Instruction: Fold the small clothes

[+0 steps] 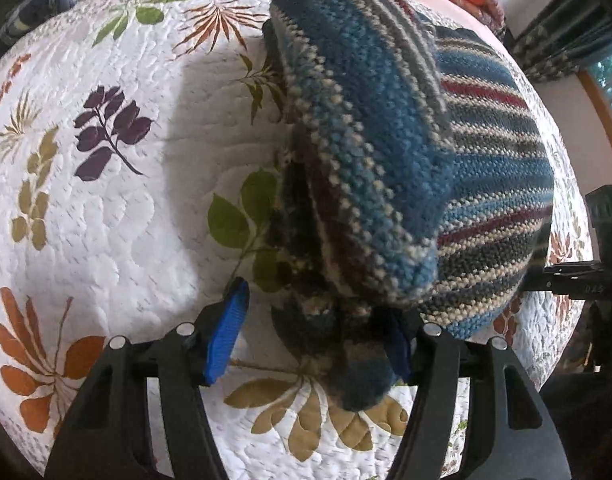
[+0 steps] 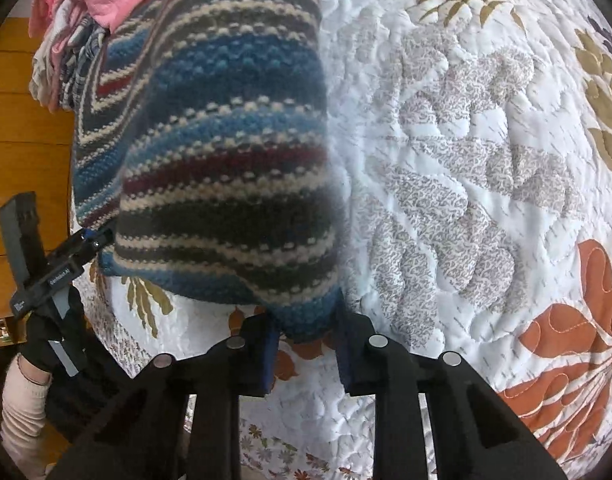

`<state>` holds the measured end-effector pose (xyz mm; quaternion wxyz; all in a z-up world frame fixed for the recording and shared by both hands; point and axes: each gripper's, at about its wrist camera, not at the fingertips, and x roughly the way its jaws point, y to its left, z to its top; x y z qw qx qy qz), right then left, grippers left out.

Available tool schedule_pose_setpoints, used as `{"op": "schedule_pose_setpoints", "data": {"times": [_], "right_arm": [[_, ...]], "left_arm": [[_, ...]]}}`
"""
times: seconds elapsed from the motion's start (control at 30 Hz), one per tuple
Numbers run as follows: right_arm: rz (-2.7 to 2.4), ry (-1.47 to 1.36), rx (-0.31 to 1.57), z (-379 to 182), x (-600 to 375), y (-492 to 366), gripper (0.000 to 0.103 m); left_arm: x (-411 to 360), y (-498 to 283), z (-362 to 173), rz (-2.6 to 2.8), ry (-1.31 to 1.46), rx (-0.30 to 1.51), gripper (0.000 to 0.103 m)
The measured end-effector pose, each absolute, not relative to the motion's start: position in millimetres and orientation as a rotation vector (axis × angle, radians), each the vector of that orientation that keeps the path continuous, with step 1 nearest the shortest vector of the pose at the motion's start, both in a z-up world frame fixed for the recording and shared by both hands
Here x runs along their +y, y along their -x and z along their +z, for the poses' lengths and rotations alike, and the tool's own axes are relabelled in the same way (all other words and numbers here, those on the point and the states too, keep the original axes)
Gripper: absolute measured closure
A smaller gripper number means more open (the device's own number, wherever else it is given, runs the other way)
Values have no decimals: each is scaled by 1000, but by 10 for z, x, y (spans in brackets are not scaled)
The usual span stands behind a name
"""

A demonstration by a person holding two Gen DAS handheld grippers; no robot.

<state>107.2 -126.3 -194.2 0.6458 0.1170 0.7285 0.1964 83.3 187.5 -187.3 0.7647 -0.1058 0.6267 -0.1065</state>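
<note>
A striped knit garment (image 1: 386, 140) in blue, cream, grey and maroon hangs lifted over the white leaf-print quilt (image 1: 126, 208). My left gripper (image 1: 312, 340) stands open; the garment's lower fold droops between its blue pads (image 1: 226, 332), against the right finger and clear of the left pad. In the right wrist view the knit garment (image 2: 226, 140) fills the upper left. My right gripper (image 2: 309, 356) is shut on its blue bottom corner. The left gripper (image 2: 92, 240) shows at the garment's left edge, and the right gripper (image 1: 562, 276) at its right edge.
The quilt (image 2: 446, 160) spreads wide to the right of the garment. A pile of pink and checked clothes (image 2: 94, 20) lies at its far edge. Wooden floor (image 2: 22, 120) is beyond the bed's side. A gloved hand (image 2: 54, 344) holds the left gripper.
</note>
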Motion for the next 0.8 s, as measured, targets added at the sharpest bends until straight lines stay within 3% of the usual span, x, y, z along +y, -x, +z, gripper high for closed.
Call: {"op": "schedule_pose_setpoints", "data": {"times": [0.07, 0.23, 0.3, 0.37, 0.53, 0.63, 0.7, 0.8], "right_arm": [[457, -260, 1650, -1922, -1245, -1067, 75], [458, -158, 1589, -1624, -1149, -965, 52], [438, -72, 1512, -1378, -1061, -897, 30], [398, -49, 1456, -1200, -1026, -850, 19], [247, 103, 1336, -750, -832, -602, 11], [236, 68, 1250, -493, -817, -386, 10], [211, 71, 1215, -395, -832, -272, 3], [181, 78, 1169, -304, -835, -62, 4]], "left_arm": [[1879, -821, -1848, -234, 232, 1355, 40], [1913, -666, -1577, -217, 284, 1320, 40], [1886, -575, -1402, -220, 255, 1293, 40], [1895, -498, -1257, -219, 259, 1260, 33], [1880, -178, -906, -160, 280, 1195, 28], [1833, -10, -699, -102, 237, 1144, 19], [1768, 82, -568, -66, 196, 1123, 15], [1771, 201, -436, -30, 169, 1106, 11]]}}
